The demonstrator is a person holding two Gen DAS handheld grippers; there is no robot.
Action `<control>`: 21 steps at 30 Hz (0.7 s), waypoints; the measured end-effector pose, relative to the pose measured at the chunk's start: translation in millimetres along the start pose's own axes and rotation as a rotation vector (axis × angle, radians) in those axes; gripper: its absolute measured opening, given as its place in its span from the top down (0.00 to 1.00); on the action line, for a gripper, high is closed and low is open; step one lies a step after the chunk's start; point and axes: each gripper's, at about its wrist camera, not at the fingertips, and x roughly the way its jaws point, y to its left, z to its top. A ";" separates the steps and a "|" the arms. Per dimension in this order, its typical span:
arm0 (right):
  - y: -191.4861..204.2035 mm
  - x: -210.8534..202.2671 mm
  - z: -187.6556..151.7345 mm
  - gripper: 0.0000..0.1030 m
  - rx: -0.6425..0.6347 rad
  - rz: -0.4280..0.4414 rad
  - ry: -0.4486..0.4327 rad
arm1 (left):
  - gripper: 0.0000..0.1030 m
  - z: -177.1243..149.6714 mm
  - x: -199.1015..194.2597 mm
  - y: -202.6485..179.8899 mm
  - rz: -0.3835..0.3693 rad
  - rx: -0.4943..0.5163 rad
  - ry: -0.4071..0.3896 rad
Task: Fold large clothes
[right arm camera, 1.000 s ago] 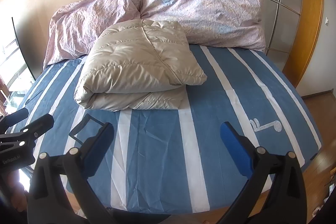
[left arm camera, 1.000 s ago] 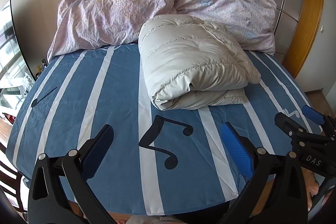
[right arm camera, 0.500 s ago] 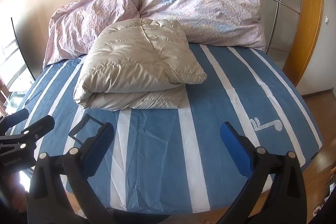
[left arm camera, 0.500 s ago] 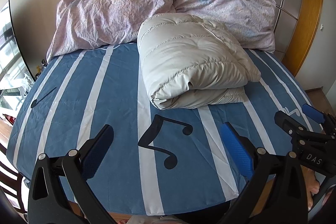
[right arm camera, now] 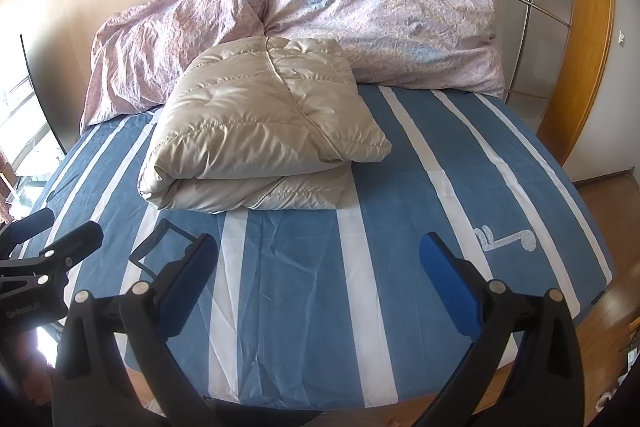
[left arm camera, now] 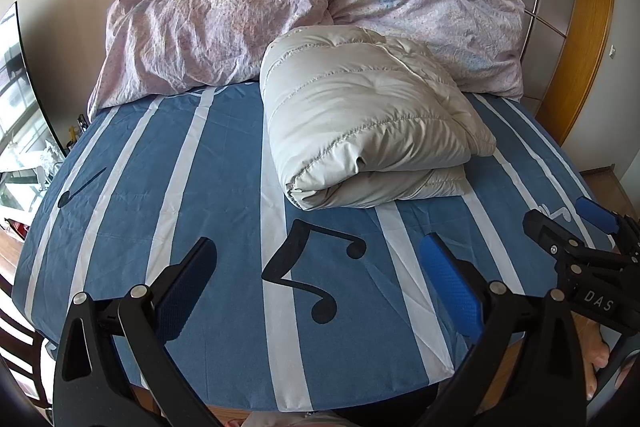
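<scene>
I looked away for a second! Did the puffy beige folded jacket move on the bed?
No. The puffy beige folded jacket lies at the same spot beside the black music note printed on the blue striped sheet.

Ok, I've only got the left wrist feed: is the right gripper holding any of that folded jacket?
Observer: No. The right gripper is open with nothing between its fingers, over the striped sheet and short of the folded jacket.
Operator: Is the jacket's right side tidy?
Observer: Not quite. The top layer's right corner juts out past the layer under it.
Operator: Anything lying on the bed to the right of it?
Observer: I see only sheet there, with a white note print on it.
</scene>
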 end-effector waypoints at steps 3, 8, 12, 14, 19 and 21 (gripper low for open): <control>0.2 -0.2 0.8 0.02 0.003 -0.004 -0.002 | 0.01 0.4 -0.6 -0.2 -0.001 0.000 -0.001; -0.8 0.7 1.5 0.02 0.007 -0.006 0.000 | 0.01 0.5 0.8 -0.6 -0.004 0.001 0.001; -1.4 1.2 1.5 0.02 0.011 -0.013 0.000 | 0.01 0.7 1.4 -1.6 -0.006 0.003 0.001; -1.6 1.1 1.1 0.02 0.015 -0.013 0.001 | 0.01 0.8 1.9 -3.0 -0.007 0.004 0.001; -1.8 1.3 0.9 0.02 0.014 -0.014 0.000 | 0.01 0.5 2.7 -4.3 -0.008 0.005 0.004; -1.7 1.3 0.9 0.02 0.014 -0.014 0.000 | 0.01 0.3 2.9 -4.3 -0.008 0.006 0.004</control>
